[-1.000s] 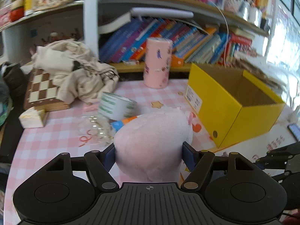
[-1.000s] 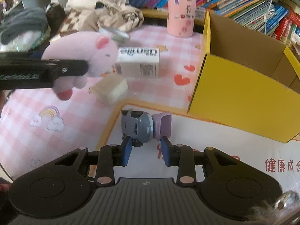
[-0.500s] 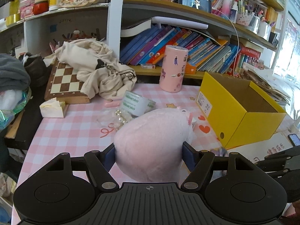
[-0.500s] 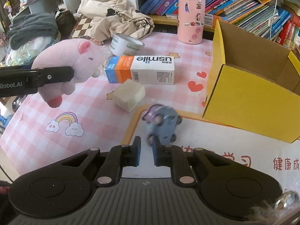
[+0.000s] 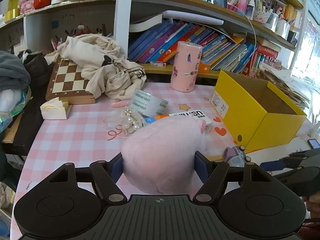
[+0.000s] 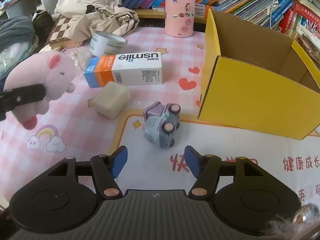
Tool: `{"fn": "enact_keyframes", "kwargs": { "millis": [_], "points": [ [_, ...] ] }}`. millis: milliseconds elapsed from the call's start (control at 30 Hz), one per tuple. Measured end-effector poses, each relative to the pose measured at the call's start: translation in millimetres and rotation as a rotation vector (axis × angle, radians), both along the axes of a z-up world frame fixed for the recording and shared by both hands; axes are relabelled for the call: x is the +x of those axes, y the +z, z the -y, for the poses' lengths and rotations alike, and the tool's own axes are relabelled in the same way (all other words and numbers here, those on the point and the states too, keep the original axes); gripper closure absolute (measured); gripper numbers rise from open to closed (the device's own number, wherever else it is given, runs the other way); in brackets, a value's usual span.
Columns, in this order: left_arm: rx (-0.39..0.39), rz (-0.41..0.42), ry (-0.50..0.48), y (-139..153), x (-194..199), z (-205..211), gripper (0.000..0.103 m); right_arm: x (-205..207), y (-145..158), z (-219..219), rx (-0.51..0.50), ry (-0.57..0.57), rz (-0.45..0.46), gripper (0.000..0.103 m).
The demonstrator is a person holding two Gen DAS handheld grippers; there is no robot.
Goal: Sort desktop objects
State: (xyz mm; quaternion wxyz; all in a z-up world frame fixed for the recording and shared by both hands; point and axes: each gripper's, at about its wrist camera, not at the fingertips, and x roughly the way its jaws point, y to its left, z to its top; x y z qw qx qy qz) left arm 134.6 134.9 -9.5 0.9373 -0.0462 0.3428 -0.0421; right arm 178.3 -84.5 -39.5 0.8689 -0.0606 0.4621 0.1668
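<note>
My left gripper [image 5: 159,162] is shut on a pink plush pig [image 5: 162,152] and holds it above the table; the pig also shows at the left of the right wrist view [image 6: 46,80]. My right gripper [image 6: 155,160] is open and empty, just short of a small blue-grey toy car [image 6: 162,126] that lies on its side on the white mat. An open yellow cardboard box [image 6: 258,92] stands to the right; it also shows in the left wrist view [image 5: 256,110].
A white usmile box [image 6: 126,70], a beige block [image 6: 112,102], a tape roll [image 6: 106,43] and a pink canister [image 6: 180,10] sit on the pink checked cloth. A chessboard [image 5: 68,80], crumpled cloth [image 5: 100,68], bead bracelet [image 5: 131,121] and bookshelves stand behind.
My right gripper had the toy car between its fingers, shut and slipped off it, then drew back and opened; the car now lies tipped on the mat. The left gripper rose with the pig.
</note>
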Motion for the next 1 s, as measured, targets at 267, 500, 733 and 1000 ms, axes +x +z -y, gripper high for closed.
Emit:
{"fn": "enact_keyframes", "kwargs": {
  "millis": [267, 500, 733, 1000],
  "points": [
    [0.018, -0.037, 0.013, -6, 8, -5, 0.031, 32, -16, -11, 0.009, -0.007, -0.059, 0.041],
    [0.023, -0.058, 0.031, -8, 12, -9, 0.031, 49, -26, -15, 0.007, -0.018, -0.085, 0.042],
    [0.030, -0.062, 0.010, -9, 16, -4, 0.031, 49, -27, -19, -0.029, 0.025, -0.057, 0.060],
    [0.039, -0.042, -0.013, -5, 11, 1, 0.031, 32, -16, -24, 0.018, 0.109, -0.048, 0.061]
  ]
}}
